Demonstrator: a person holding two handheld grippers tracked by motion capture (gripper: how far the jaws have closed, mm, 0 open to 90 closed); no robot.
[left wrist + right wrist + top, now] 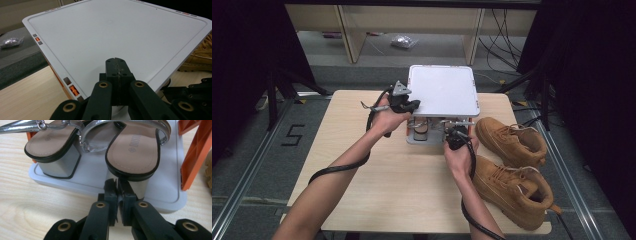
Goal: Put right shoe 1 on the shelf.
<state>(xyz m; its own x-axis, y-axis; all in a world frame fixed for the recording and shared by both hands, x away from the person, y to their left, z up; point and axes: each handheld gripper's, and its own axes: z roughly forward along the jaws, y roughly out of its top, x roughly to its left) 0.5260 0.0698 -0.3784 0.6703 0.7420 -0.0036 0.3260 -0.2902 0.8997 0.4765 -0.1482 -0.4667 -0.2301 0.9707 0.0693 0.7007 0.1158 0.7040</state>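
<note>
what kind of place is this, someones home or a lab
Most likely a lab or recording workspace, not a home: a bare wooden table sits between dark curtains, loose cables trail on the floor behind, and a taped number 5 marks the floor.

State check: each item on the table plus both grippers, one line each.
Left gripper: shut, empty, over the rack's top shelf.
Right gripper: jaws nearly together, nothing clamped, at a sandal heel.
Shoe rack: upright, top shelf bare.
Silver sandals: pair upright, side by side on the lower shelf.
Tan boots: upright on the table beside the rack, laced.
</note>
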